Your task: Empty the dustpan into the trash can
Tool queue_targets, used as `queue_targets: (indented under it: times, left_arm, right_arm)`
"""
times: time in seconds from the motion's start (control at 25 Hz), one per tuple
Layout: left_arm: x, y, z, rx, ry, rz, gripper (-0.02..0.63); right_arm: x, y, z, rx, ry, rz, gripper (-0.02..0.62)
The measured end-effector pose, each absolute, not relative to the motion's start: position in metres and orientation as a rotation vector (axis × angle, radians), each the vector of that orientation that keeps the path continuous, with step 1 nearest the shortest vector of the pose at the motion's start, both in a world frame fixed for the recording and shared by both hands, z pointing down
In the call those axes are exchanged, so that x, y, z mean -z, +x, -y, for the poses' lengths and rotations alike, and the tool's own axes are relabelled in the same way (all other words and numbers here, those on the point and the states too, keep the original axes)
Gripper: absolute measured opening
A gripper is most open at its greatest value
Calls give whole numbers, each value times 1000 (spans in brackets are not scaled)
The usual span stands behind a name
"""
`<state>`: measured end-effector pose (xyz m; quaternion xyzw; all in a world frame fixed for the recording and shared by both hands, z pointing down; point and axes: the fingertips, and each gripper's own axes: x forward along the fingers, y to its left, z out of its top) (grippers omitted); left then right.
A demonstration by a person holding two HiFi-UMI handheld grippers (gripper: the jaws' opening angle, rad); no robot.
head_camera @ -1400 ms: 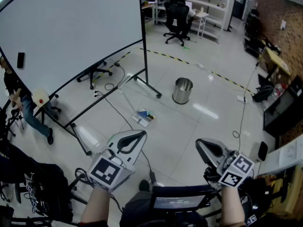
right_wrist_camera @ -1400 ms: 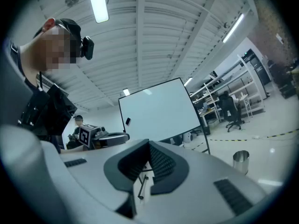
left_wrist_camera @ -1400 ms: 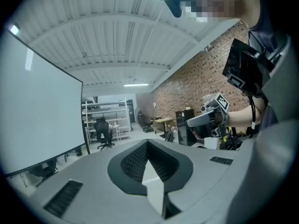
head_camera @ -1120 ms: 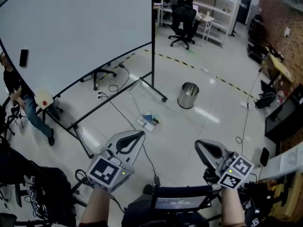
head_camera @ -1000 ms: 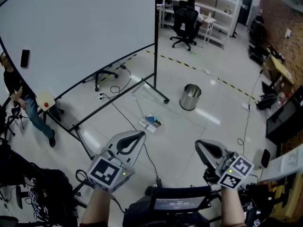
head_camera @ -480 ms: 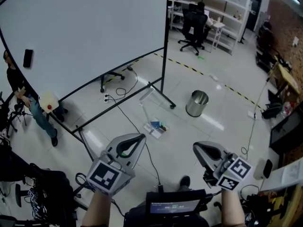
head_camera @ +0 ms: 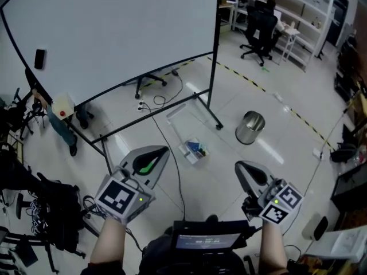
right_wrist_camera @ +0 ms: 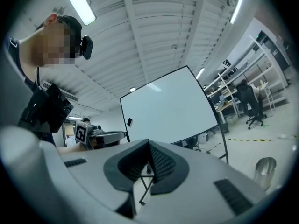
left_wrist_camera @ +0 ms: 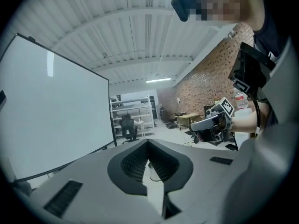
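Observation:
A shiny metal trash can stands on the pale floor right of centre in the head view; it also shows low at the right in the right gripper view, trash can. The dustpan, with coloured bits in it and a long pale handle running up-left, lies on the floor to the can's left. My left gripper is held well short of it, shut and empty. My right gripper is also shut and empty, below the can in the view. In each gripper's own view the jaws meet, left gripper and right gripper.
A big whiteboard on a black wheeled stand fills the upper left, its legs near the dustpan. Cables trail over the floor. A person stands at the left. An office chair, shelves and a yellow-black floor tape lie beyond. A screen sits at my front.
The head view has swung left: whiteboard, dustpan and trash can have drifted right and a little lower. Both grippers stay shut and empty, shifted slightly in the frame.

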<state>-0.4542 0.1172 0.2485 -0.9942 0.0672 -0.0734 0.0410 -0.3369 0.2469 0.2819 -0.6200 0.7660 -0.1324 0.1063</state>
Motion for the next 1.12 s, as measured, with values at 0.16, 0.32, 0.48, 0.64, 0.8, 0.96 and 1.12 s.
queue_targets:
  times: [0.16, 0.32, 0.48, 0.64, 0.8, 0.96, 1.12]
  left_arm:
    - [-251, -419, -126, 279, -3016, -323, 0]
    - [-258, -390, -139, 340, -2995, -389, 0]
    - [-260, -363, -149, 377, -2963, -421, 0]
    - [-256, -343, -157, 384, -2940, -439, 0]
    - [-260, -332, -164, 400, -2922, -426, 0]
    - [-259, -329, -162, 378, -2917, -466, 0]
    - [-263, -328, -161, 411, -2907, -463, 0]
  right_arm:
    - [-282, -291, -252, 410, -1747, -2305, 18]
    - [-282, -257, -260, 413, -1683, -2334, 18]
    - [-279, -233, -266, 391, -1643, -2378, 18]
    - [-277, -222, -274, 345, -1609, -2472, 18]
    - [-285, -218, -281, 332, -1592, -2583, 18]
    - [-301, -218, -281, 323, -1639, -2718, 17]
    - [-314, -221, -275, 327, -1665, -2792, 17]
